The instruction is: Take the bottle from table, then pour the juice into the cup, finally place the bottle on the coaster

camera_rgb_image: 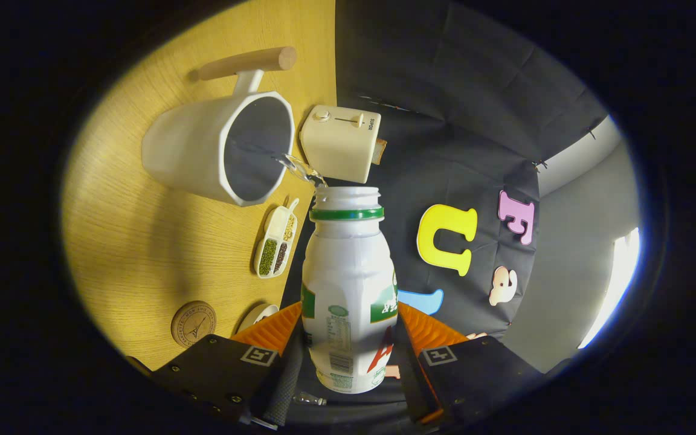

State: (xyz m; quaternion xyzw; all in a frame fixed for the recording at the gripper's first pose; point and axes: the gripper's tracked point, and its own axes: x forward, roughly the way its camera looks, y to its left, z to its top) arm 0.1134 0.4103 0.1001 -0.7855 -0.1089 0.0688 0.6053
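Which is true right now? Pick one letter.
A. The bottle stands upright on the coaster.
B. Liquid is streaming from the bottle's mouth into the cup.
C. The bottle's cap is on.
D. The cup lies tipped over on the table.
B: the bottle, held between the jaws of the gripper, is tipped toward the cup, and a clear stream runs from its open mouth over the cup's rim.

Toaster [341, 143] is crowding the cup [221, 148] at its 3 o'clock; a seed tray [275, 241] is sitting at 5 o'clock. Bare tabletop [142, 241] is lying open toward the coaster [193, 324].
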